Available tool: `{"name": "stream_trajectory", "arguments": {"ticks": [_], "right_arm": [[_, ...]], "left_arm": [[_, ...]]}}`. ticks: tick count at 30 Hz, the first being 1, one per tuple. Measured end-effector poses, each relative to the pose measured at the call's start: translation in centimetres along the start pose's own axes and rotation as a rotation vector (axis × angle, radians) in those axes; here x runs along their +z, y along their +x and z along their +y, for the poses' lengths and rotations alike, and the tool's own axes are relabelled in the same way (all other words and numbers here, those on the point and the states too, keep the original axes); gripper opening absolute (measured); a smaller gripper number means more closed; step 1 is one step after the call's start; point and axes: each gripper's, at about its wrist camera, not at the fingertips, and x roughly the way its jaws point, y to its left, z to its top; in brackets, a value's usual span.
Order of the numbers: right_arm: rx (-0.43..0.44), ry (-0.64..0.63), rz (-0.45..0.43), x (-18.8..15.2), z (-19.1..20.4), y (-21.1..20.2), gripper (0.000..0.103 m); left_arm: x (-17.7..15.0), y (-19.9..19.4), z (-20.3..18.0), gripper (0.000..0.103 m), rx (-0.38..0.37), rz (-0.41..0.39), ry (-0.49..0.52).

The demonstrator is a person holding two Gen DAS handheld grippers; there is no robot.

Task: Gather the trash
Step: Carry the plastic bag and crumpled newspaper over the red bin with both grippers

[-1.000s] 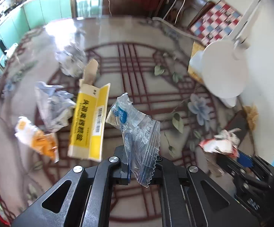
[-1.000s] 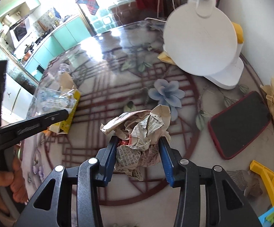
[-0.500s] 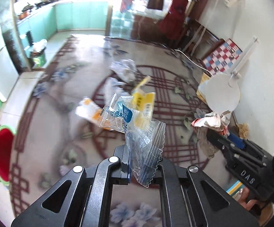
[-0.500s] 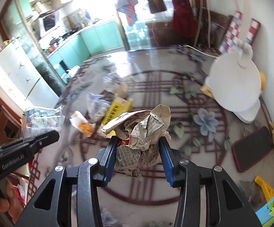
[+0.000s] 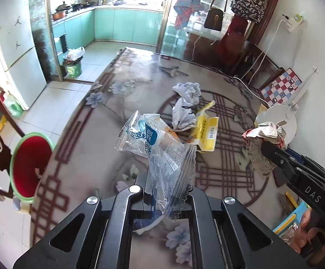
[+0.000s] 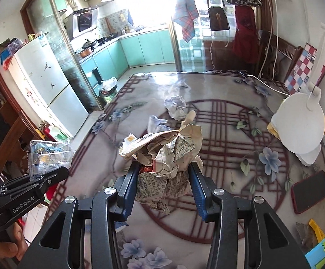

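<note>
My left gripper (image 5: 165, 192) is shut on a clear plastic wrapper (image 5: 155, 143) with blue print, held high above the table; it also shows at the left of the right wrist view (image 6: 48, 157). My right gripper (image 6: 163, 174) is shut on a crumpled newspaper ball (image 6: 167, 154), which also shows in the left wrist view (image 5: 263, 139). On the table lie a yellow carton (image 5: 206, 132) and two crumpled white papers (image 5: 183, 116) (image 5: 188, 89). A red bin with a green rim (image 5: 29, 163) stands on the floor left of the table.
A white round lamp (image 6: 299, 123) stands at the table's right edge by the wall. A red-cased phone (image 6: 309, 190) lies near it. A checkered board (image 6: 303, 69) leans on the wall. A fridge (image 6: 48, 83) and kitchen lie beyond the table's left side.
Both grippers have risen and pulled back from the table with their trash held. The view now takes in the whole table, the floor and the red bin.
</note>
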Motion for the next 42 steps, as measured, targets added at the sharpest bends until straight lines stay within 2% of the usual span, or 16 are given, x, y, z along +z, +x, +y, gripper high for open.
{"name": "stream_trajectory", "arguments": {"ticks": [18,31,42], "right_arm": [[-0.023,-0.035,-0.016,0.6,7.7,0.2,0.043],[-0.055,-0.045,-0.011,1.0,13.4,1.2,0.043],[-0.047,-0.070,0.003,1.4,17.8,2.8,0.043]], "left_arm": [[-0.1,-2.2,7.0,0.007,-0.001,-0.032,-0.017],[0.9,-1.8,11.9,0.007,-0.014,-0.020,-0.019],[1.5,-1.4,15.6,0.007,-0.017,-0.016,-0.032]]}}
